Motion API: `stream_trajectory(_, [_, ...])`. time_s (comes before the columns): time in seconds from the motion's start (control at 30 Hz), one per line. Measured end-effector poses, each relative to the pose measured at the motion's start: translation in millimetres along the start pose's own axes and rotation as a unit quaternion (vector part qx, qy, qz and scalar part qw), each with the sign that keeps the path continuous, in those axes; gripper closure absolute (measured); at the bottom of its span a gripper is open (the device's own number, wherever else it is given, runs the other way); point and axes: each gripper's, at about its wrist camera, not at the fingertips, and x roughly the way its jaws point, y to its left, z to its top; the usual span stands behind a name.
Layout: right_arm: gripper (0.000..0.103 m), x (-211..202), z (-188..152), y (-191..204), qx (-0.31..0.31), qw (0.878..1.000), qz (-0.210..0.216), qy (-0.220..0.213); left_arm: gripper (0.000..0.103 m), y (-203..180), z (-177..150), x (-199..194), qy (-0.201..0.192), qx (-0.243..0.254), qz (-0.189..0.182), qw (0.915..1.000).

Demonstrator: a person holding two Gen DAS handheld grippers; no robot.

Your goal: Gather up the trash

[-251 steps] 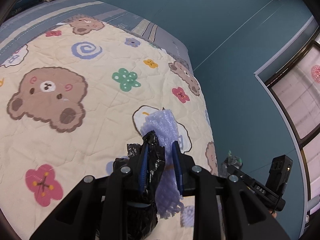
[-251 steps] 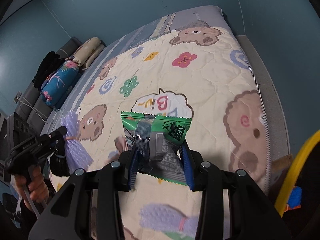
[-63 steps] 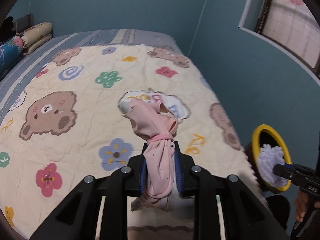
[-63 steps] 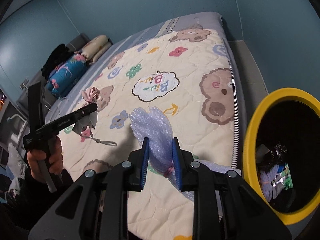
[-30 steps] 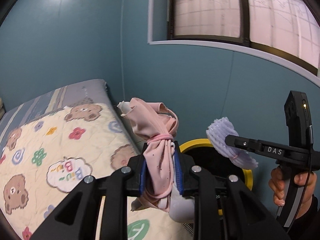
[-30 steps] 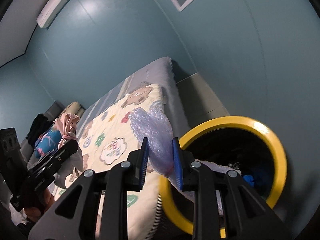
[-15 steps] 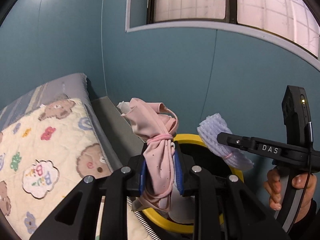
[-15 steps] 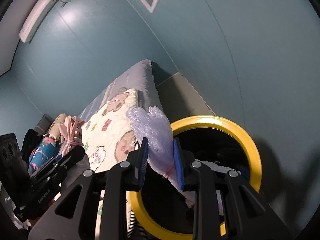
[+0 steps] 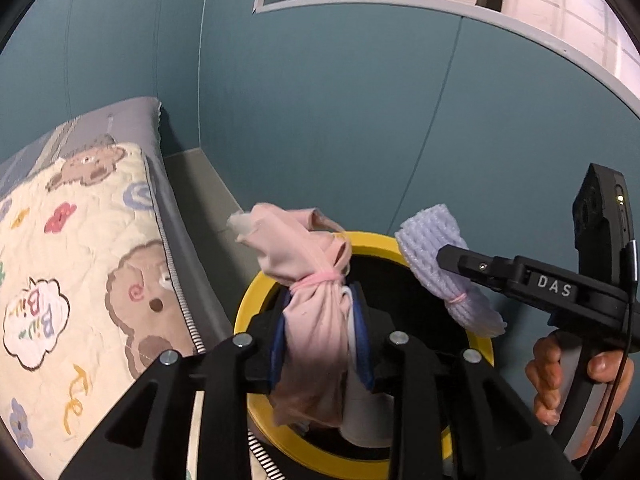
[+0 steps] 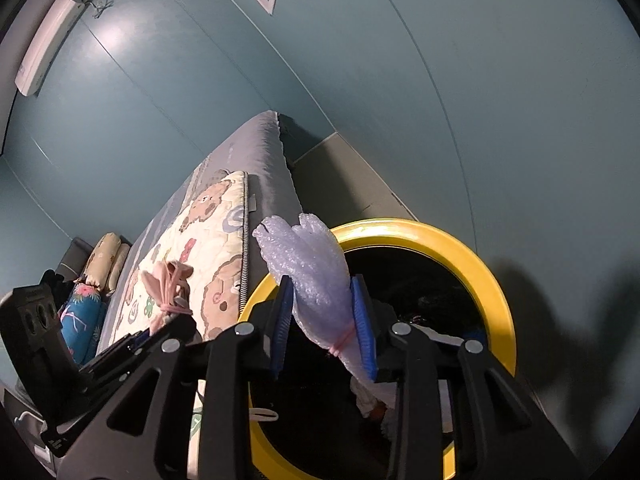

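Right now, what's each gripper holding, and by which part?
Left gripper: pink cloth bundle, between the jaws below its tie. Right gripper: purple foam wrap, at its banded lower end. Both jaws have just been opening, over the yellow-rimmed bin.

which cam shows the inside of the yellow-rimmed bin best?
Right wrist: the yellow-rimmed bin opens toward the lens, with trash visible inside past the purple foam bundle. In the left wrist view the pink cloth bundle and claw hide most of it.
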Motion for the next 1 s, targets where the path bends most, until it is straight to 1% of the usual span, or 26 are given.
stream_trajectory(0.07, [0.067, 2.8, 0.6, 0.9, 0.001, 1.0, -0.003, 0.002, 0.067, 2.5, -0.7, 1.8, 0.003, -0.009, -0.003, 1.0])
stream_trajectory(0.1, [0.065, 3.1, 0.2, 2.5, 0.001, 1.0, -0.003, 0.003, 0.06, 3.3, -0.9, 0.9, 0.001, -0.012, -0.004, 0.9999])
stream_trajectory(0.13, [0.057, 3.2, 0.4, 3.0, 0.003, 1.0, -0.004, 0.003, 0.053, 4.0, -0.6, -0.3, -0.002, -0.013, -0.002, 0.9999])
stream_trajectory(0.17, [0.052, 2.3, 0.8, 4.1, 0.005, 1.0, -0.005, 0.001, 0.049, 5.0, -0.1, -3.2, -0.008, -0.016, 0.005, 0.9998])
stream_trajectory(0.2, [0.051, 1.3, 1.4, 5.5, 0.005, 1.0, -0.006, -0.001, 0.043, 5.7, 0.3, -6.3, -0.011, -0.019, 0.006, 0.9997])
stream_trajectory(0.23, [0.051, -0.3, 1.8, 7.6, 0.004, 1.0, -0.01, -0.003, 0.041, 7.4, 0.9, -8.7, -0.012, -0.024, 0.006, 0.9996])
stream_trajectory(0.37, [0.051, -9.3, 3.2, 13.0, 0.003, 1.0, -0.008, -0.012, 0.039, 19.0, 0.4, -23.1, -0.017, -0.046, 0.005, 0.9988])
stream_trajectory(0.47, [0.049, -13.0, 2.8, 14.5, 0.002, 1.0, -0.007, -0.013, 0.039, 26.5, -2.3, -34.7, -0.029, -0.054, 0.014, 0.998])
stream_trajectory(0.57, [0.048, -13.9, -0.3, 19.3, 0.002, 1.0, 0.0, -0.005, 0.039, 39.2, -7.0, -46.6, -0.035, -0.067, 0.022, 0.9969])
stream_trajectory(0.7, [0.048, -15.6, -11.4, 32.9, -0.003, 1.0, 0.014, 0.012, 0.039, 56.9, -19.9, -73.9, -0.048, -0.083, 0.044, 0.9944])
stream_trajectory(0.9, [0.047, -8.5, -34.0, 75.2, -0.034, 0.998, 0.038, 0.043, 0.039, 90.0, -43.2, -119.0, -0.066, -0.109, 0.084, 0.9882])
stream_trajectory(1.0, [0.047, 3.8, -52.2, 105.0, -0.058, 0.995, 0.048, 0.066, 0.039, 107.3, -57.4, -141.4, -0.07, -0.127, 0.107, 0.9837])
